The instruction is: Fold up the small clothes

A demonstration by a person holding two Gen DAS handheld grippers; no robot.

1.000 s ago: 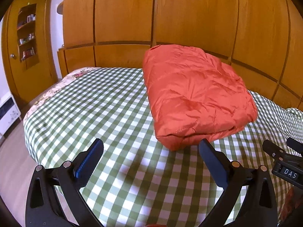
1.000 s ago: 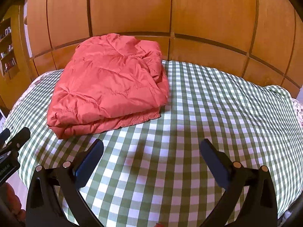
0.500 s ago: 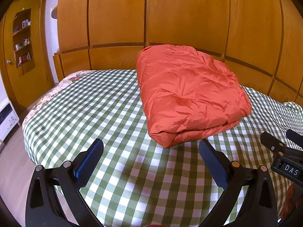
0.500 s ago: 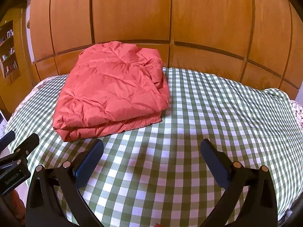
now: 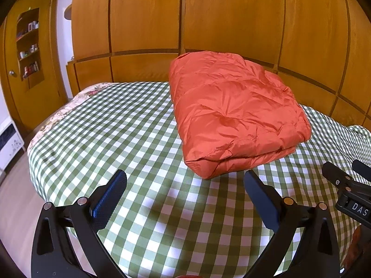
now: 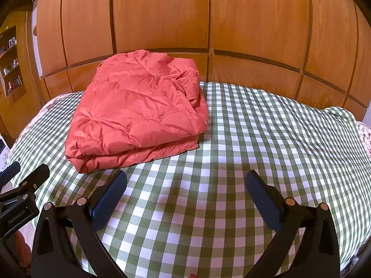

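1. On the bed (image 5: 120,125), toward the wooden headboard (image 6: 255,69), the orange puffer jacket (image 5: 231,113) lies folded into a thick rectangle.
2. Compared with a second ago, both grippers have drawn back and the jacket sits farther off; the fold looks finished.
3. Left gripper (image 5: 185,185) and right gripper (image 6: 185,185) hang with fingers spread wide, holding nothing, well short of the jacket's near edge.
4. Checked cover lies bare to the jacket's right and in front, giving free room; the bed's left edge drops to the floor (image 5: 16,199).
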